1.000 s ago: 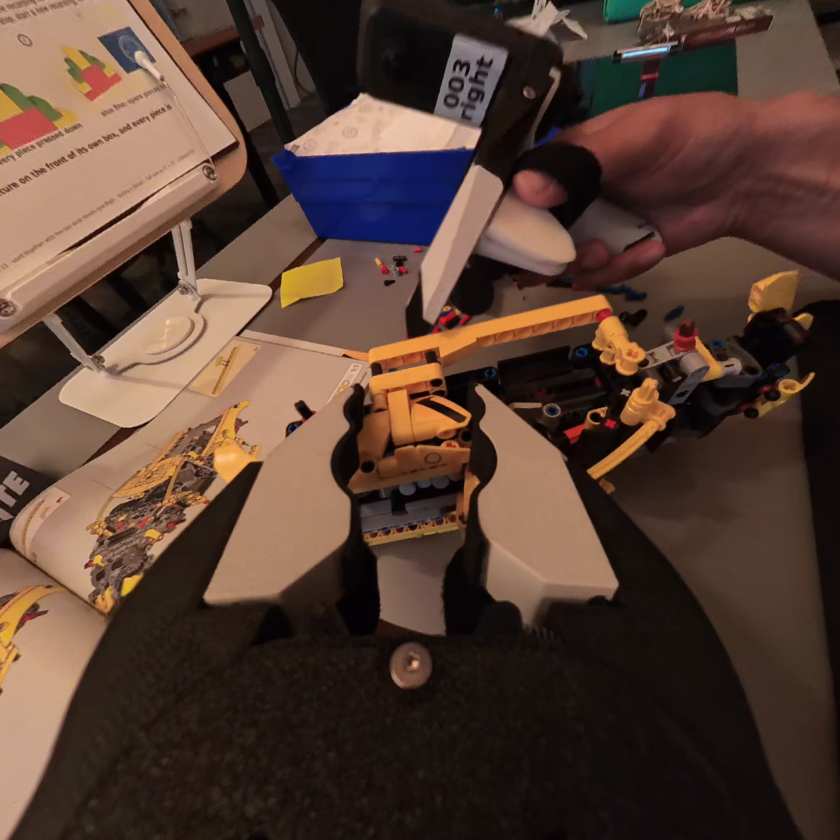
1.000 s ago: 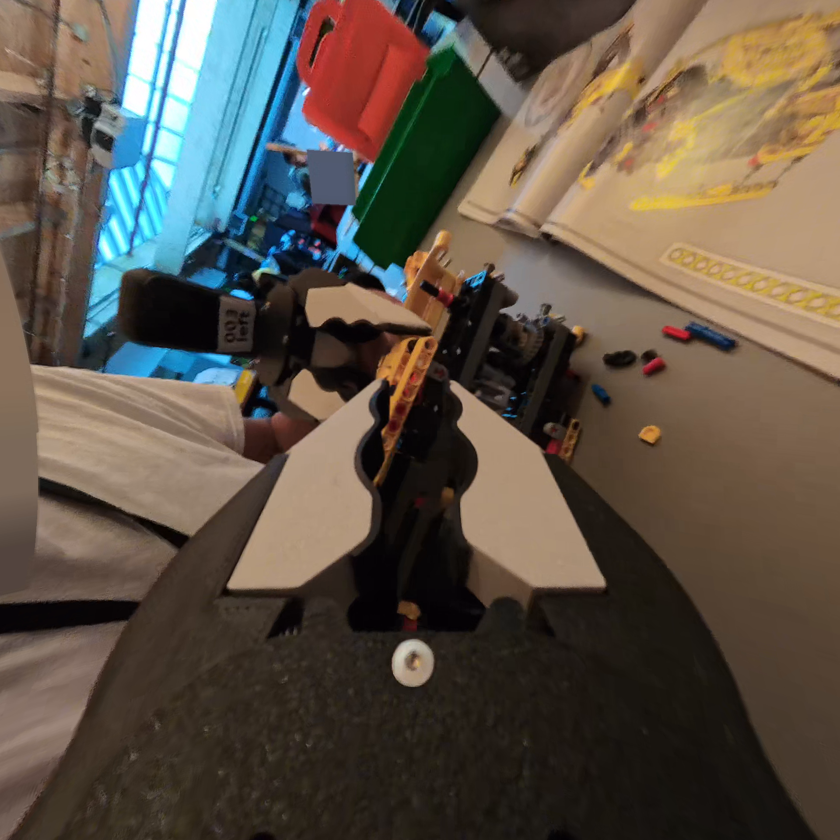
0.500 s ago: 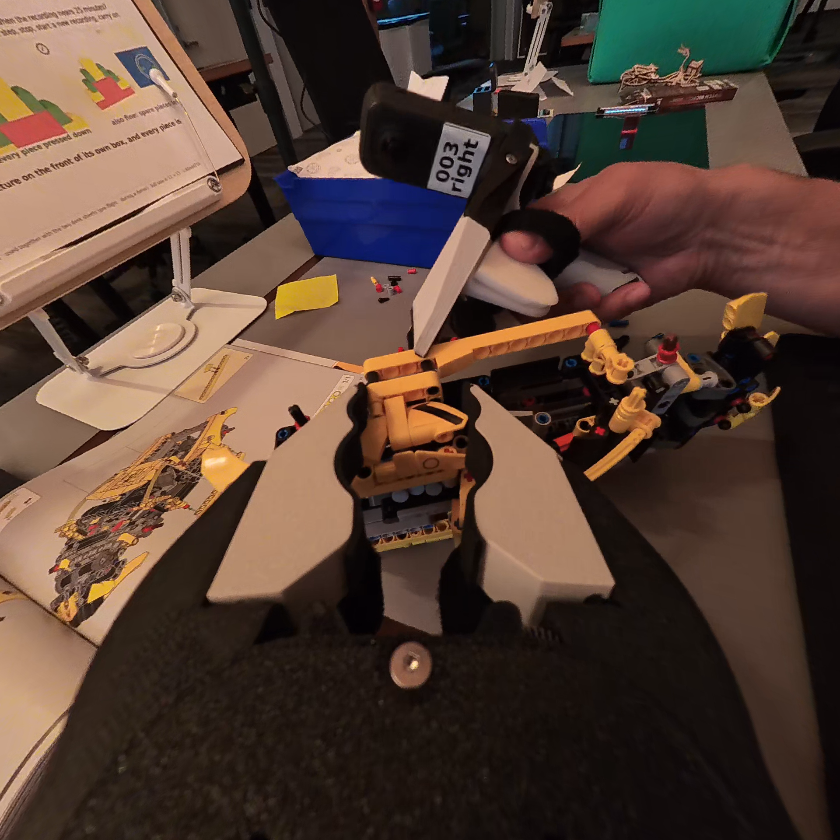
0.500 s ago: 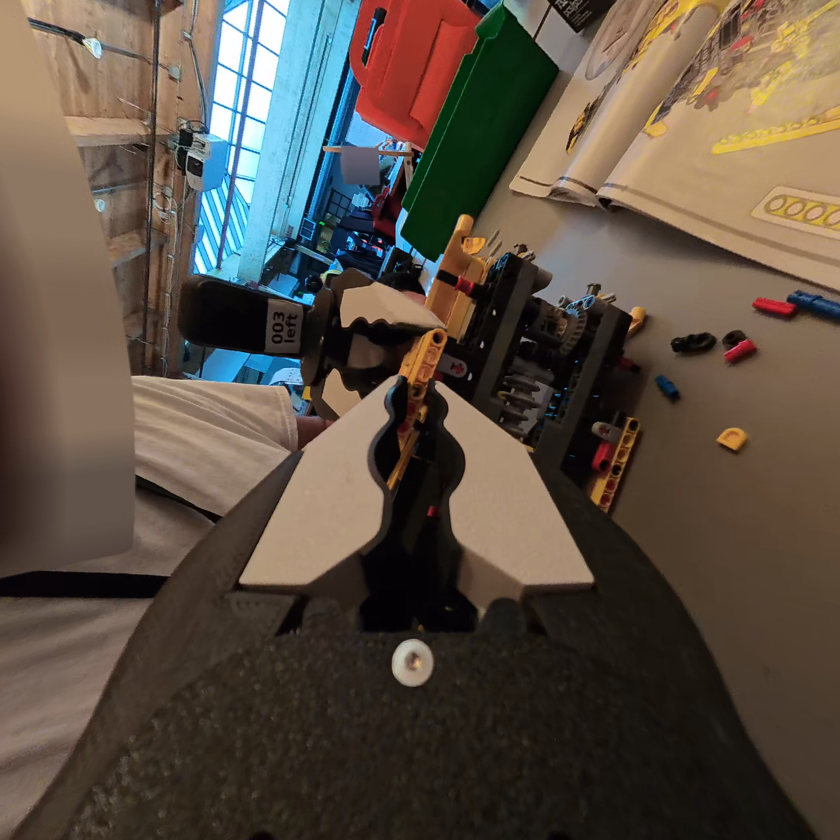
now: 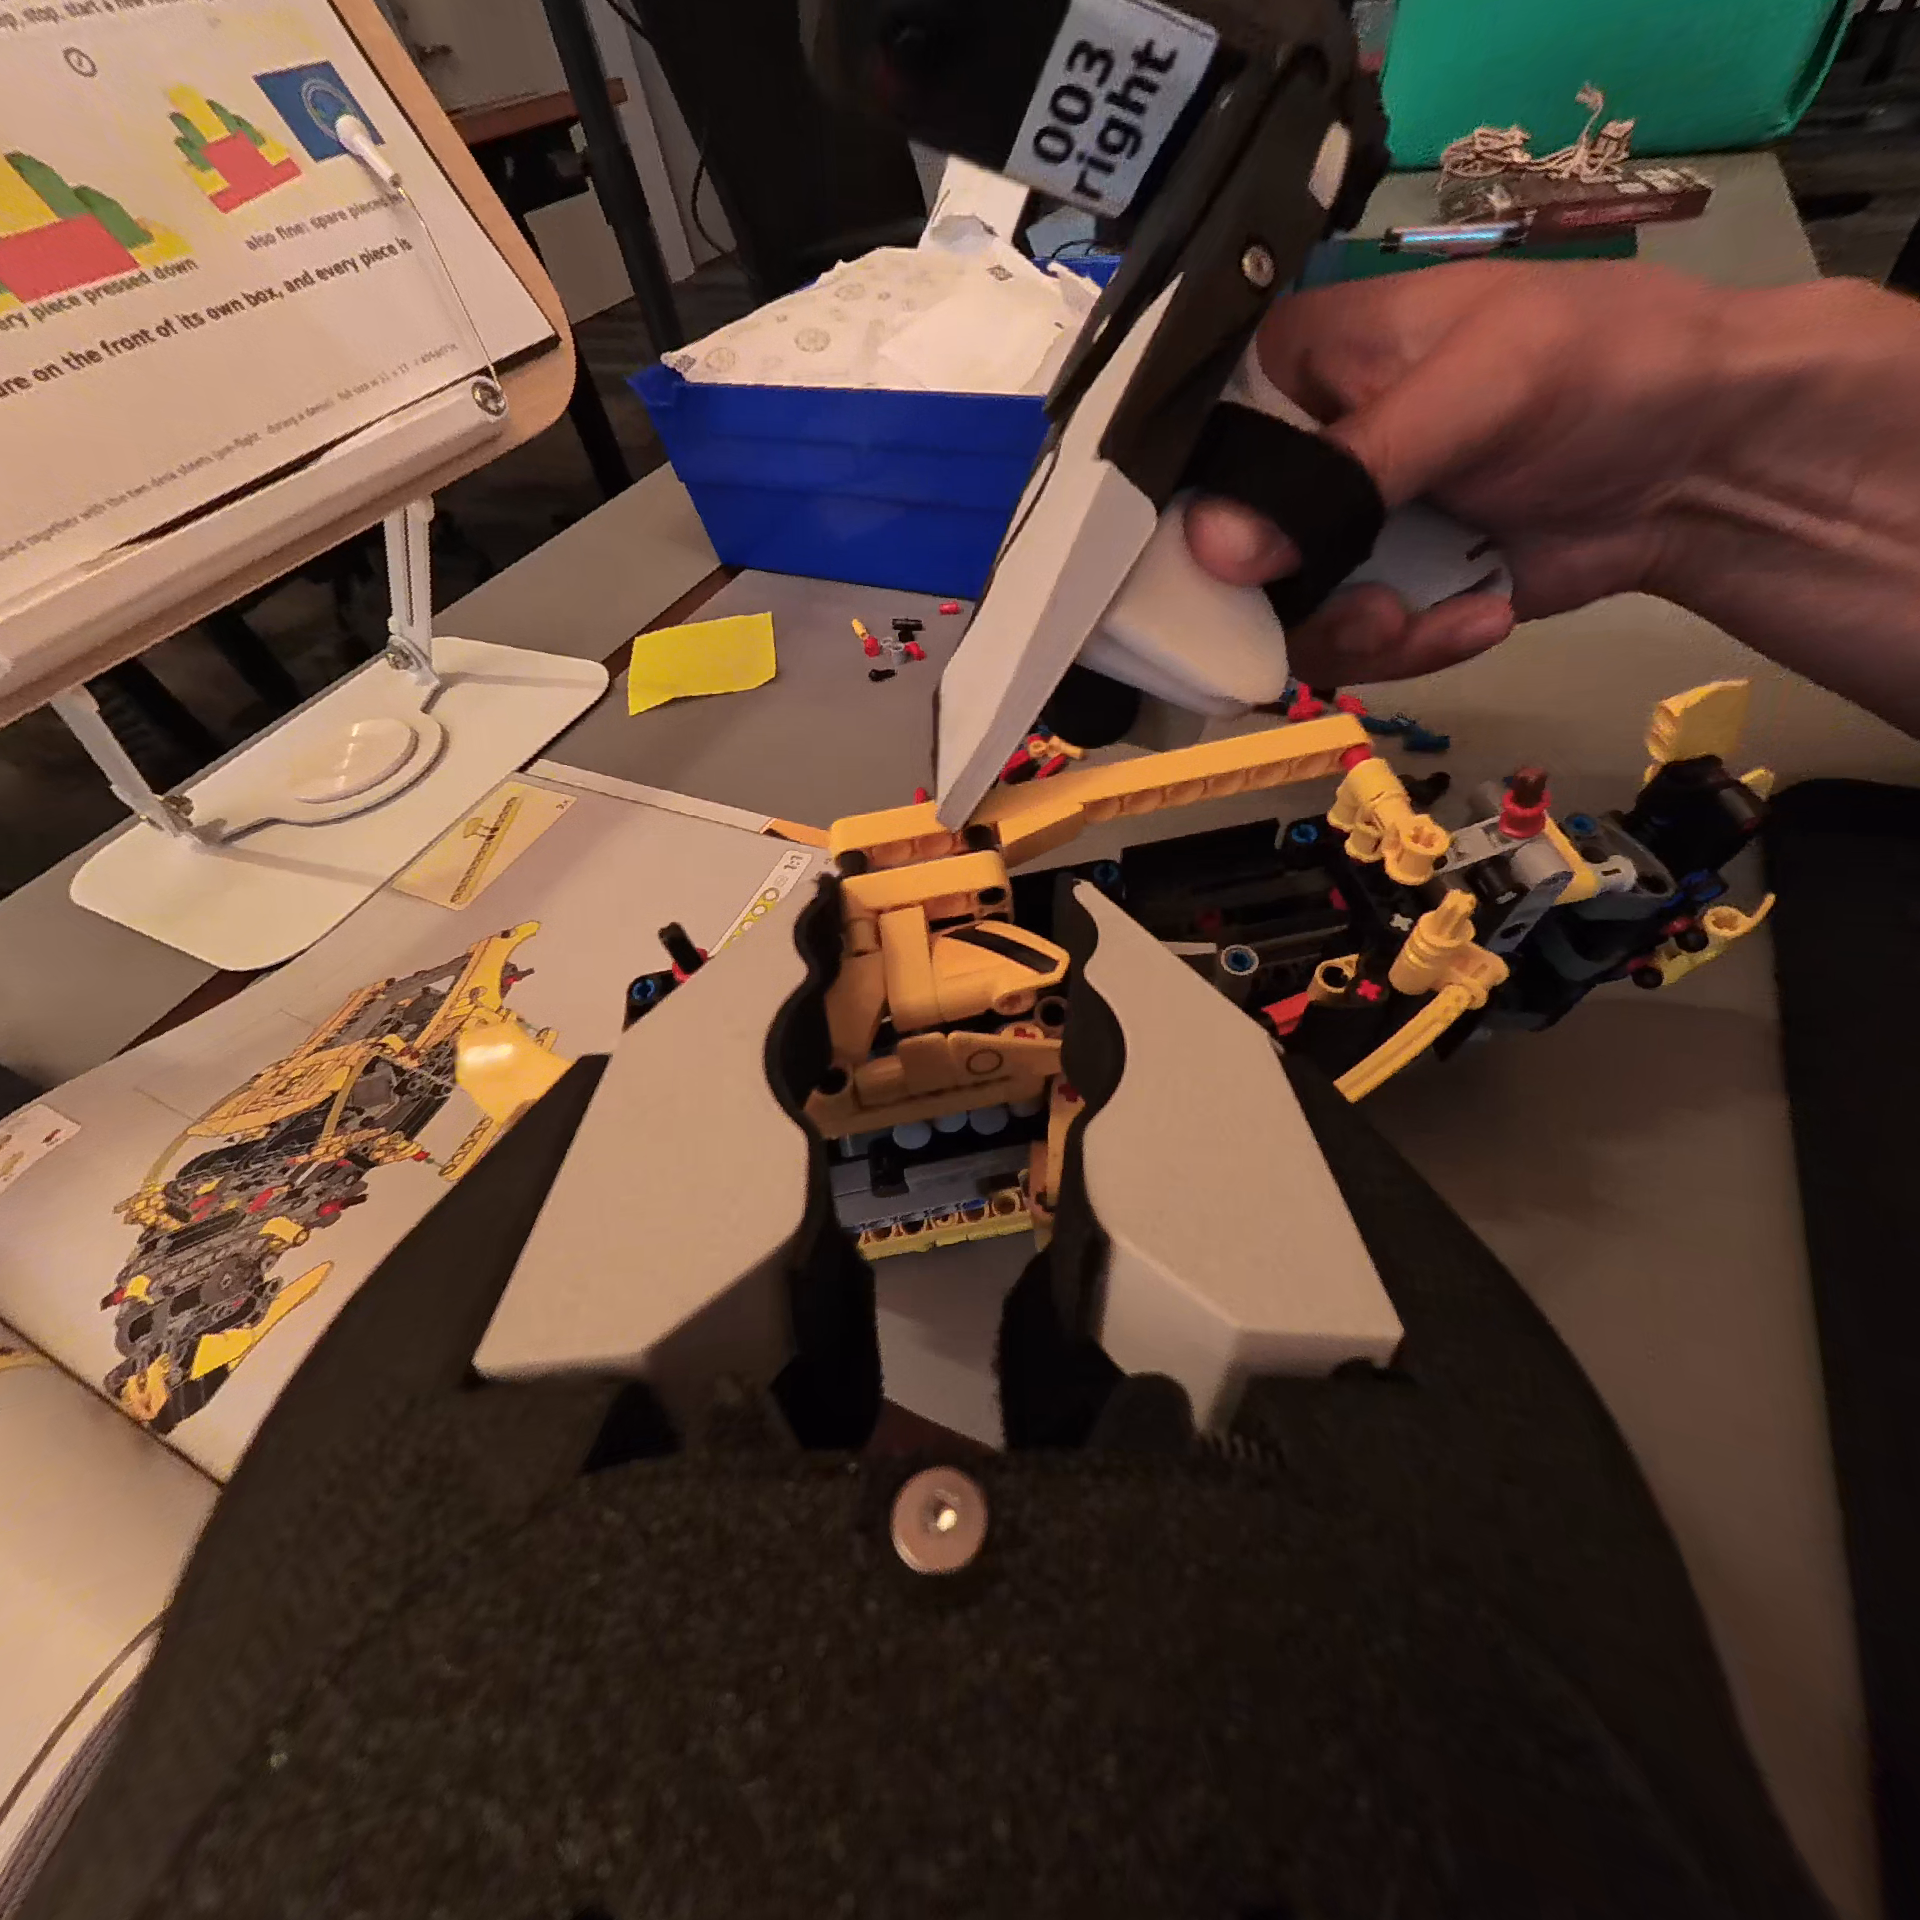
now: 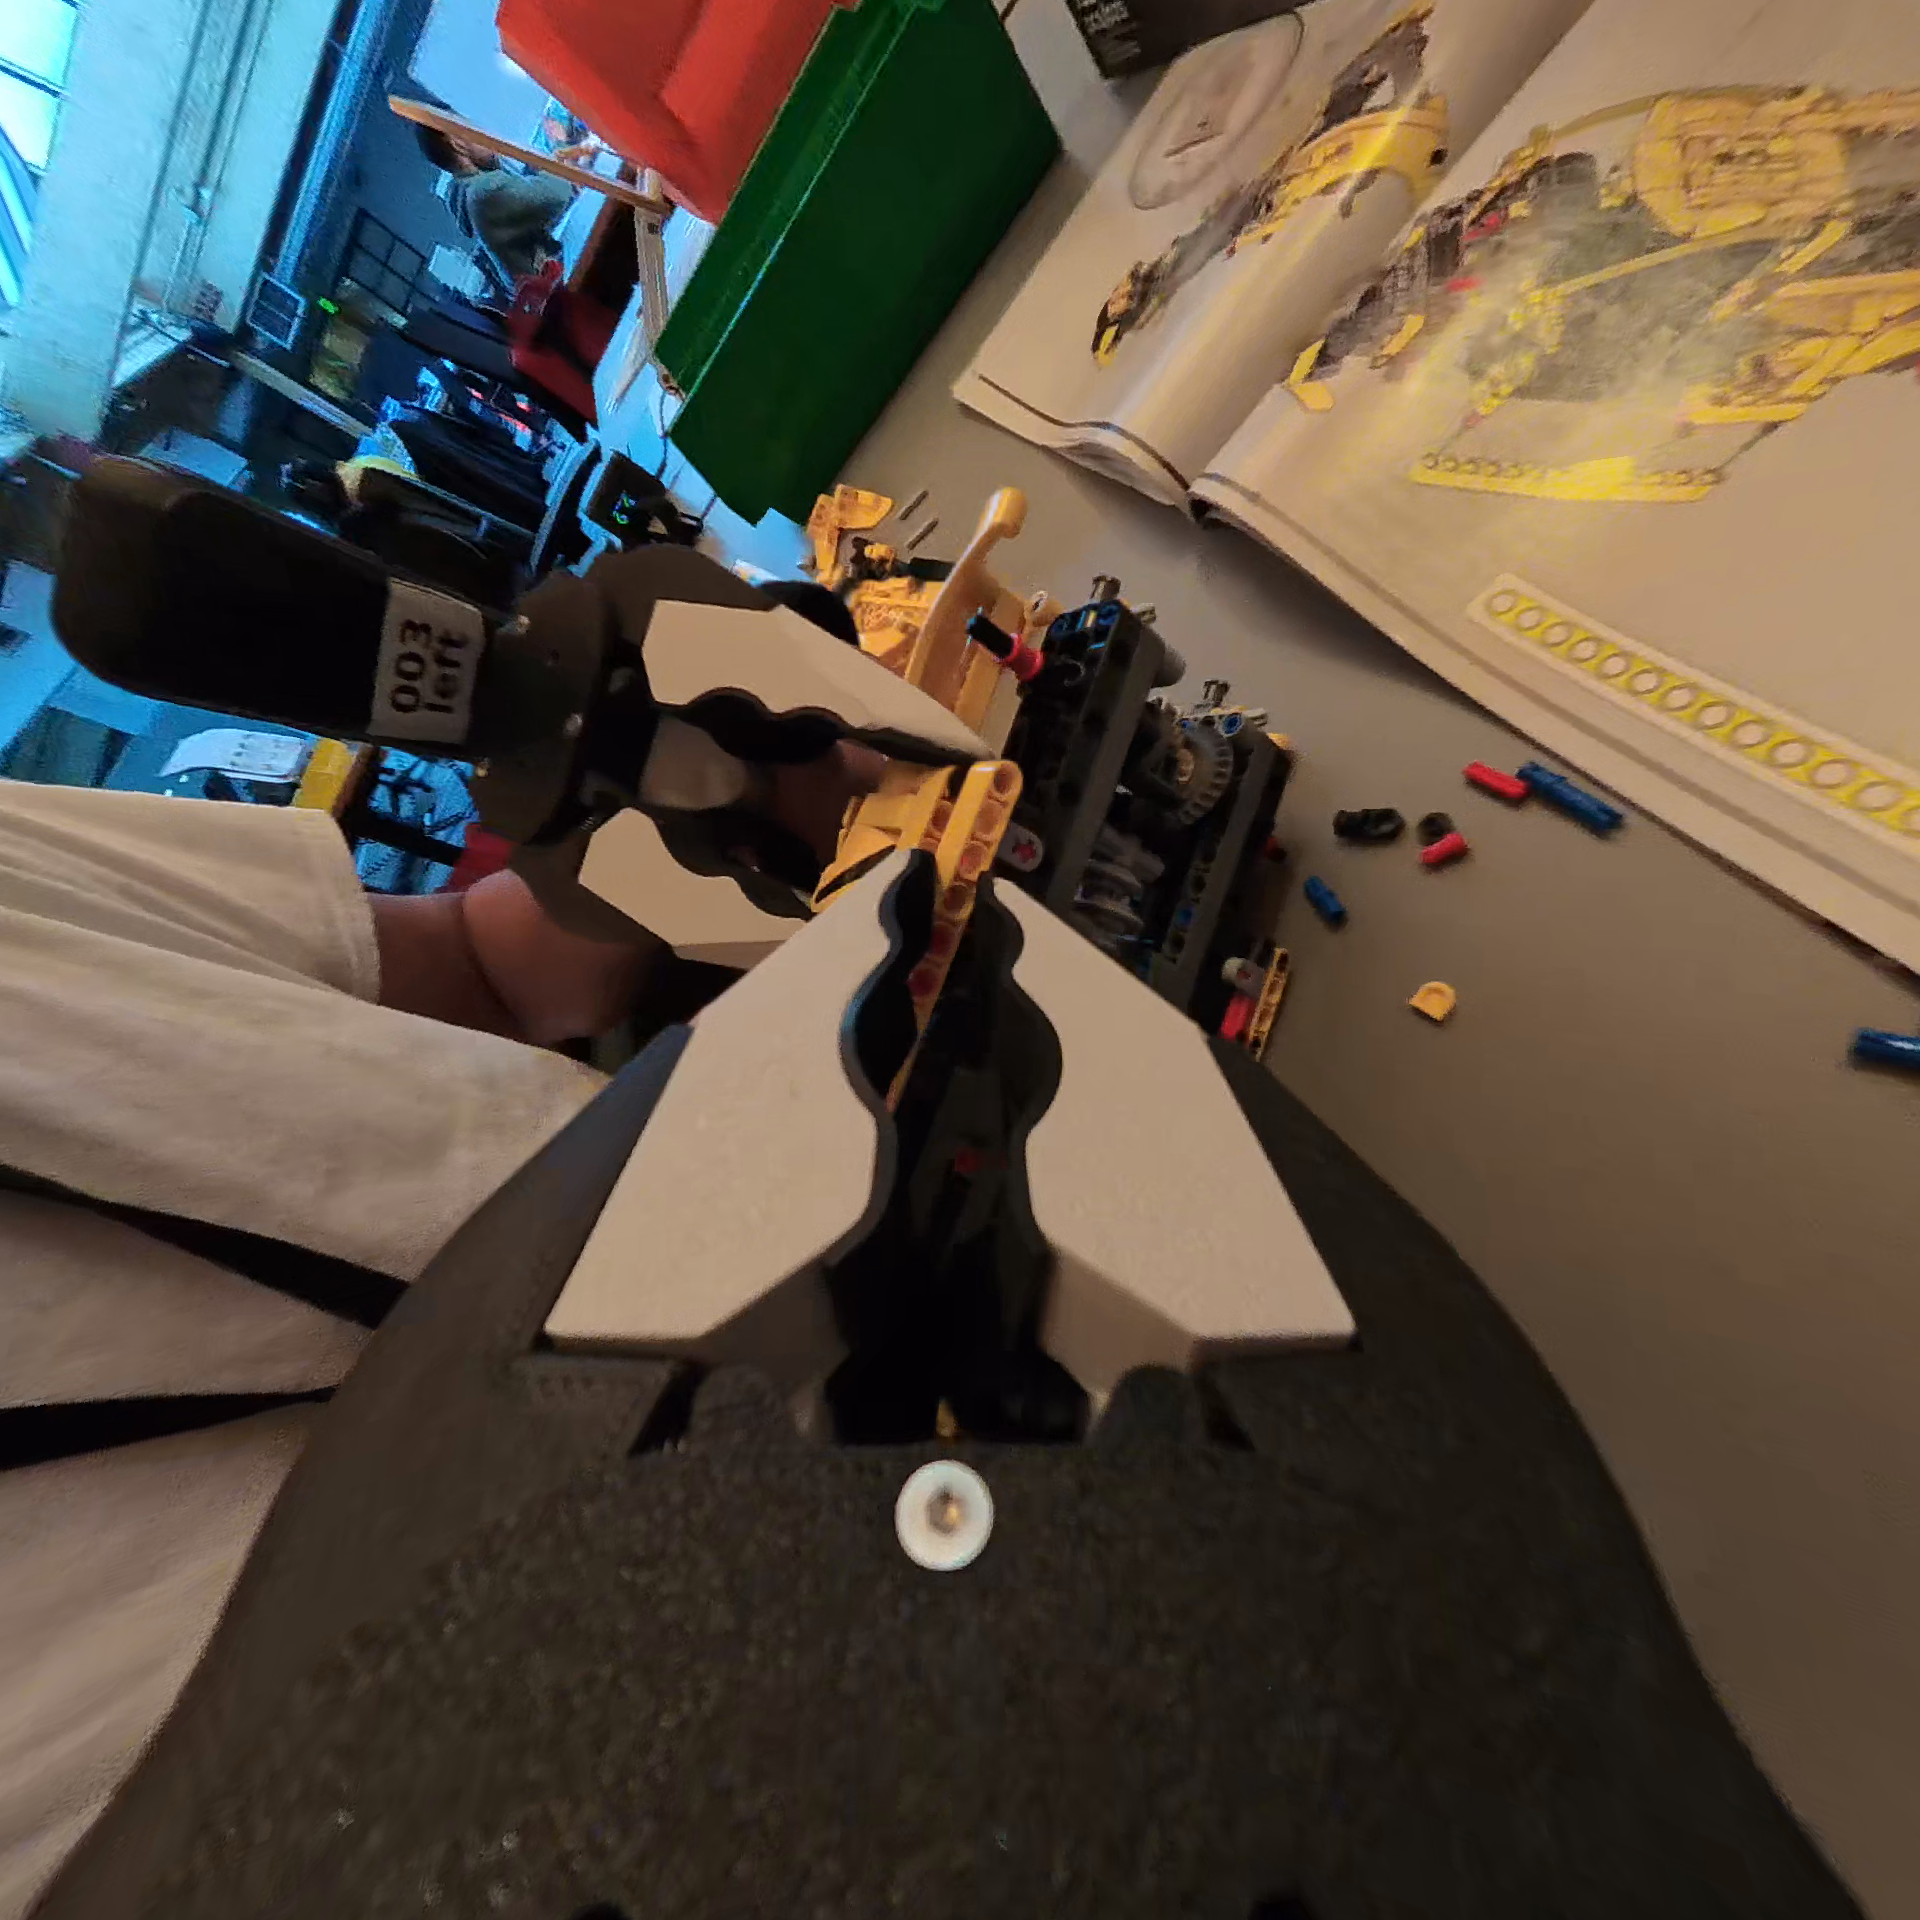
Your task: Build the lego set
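**Lego model: held at the cab end, long axis across the desk**

The lego model sits on the grey desk, a yellow and black vehicle chassis. In the left wrist view its long axis runs from the yellow cab section at centre out to the right, ending in yellow claw-like parts.

My left gripper is closed onto the cab section. The fingers press both flanks of the yellow block, a wide gap between them filled by the part.

My right gripper is nearly closed on a long yellow beam. The beam points from the top of the cab up and to the right, along the model. In the right wrist view the beam passes edge-on between the fingers. A hand grips the right gripper's handle.

An open instruction booklet lies on the desk, left of the model. Loose red, blue and black pins lie scattered between model and booklet. A blue bin holding white paper stands behind the model. A yellow note lies just in front of the bin. An instruction sheet on a stand occupies the upper left.
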The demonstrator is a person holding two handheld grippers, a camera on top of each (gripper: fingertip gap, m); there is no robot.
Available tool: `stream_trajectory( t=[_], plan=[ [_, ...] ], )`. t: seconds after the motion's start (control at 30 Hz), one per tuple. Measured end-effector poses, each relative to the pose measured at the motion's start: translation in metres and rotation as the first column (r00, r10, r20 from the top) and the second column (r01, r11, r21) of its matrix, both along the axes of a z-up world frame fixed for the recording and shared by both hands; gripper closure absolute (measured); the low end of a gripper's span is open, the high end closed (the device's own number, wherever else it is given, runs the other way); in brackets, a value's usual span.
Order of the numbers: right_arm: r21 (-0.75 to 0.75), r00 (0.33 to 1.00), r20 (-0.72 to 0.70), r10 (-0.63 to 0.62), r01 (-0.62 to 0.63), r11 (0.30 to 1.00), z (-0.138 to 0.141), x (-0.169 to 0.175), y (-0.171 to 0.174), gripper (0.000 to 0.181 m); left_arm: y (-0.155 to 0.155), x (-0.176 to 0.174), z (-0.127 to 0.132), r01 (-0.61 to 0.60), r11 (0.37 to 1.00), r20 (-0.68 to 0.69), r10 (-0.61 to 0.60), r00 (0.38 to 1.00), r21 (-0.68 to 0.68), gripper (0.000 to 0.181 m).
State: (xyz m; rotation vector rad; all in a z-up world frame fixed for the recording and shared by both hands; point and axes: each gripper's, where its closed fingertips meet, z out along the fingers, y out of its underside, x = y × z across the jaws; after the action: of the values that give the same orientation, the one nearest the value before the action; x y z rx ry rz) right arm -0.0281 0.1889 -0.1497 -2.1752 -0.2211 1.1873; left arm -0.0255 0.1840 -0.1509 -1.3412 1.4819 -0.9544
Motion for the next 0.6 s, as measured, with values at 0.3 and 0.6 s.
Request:
stream_trajectory(
  t=[0.3,0.6],
  plan=[
    [0.001,0.968,-0.200,0.152,-0.155,0.988,0.002,-0.006,-0.008,0.176,-0.005,-0.004,0.002,0.068,0.995,0.034,-0.065,0.997,-0.070,0.142],
    [-0.008,0.943,-0.274,0.189,-0.199,0.980,0.004,-0.011,-0.017,0.176,-0.011,-0.009,0.002,0.119,0.992,0.054,-0.117,0.992,-0.039,0.142]
  ],
)
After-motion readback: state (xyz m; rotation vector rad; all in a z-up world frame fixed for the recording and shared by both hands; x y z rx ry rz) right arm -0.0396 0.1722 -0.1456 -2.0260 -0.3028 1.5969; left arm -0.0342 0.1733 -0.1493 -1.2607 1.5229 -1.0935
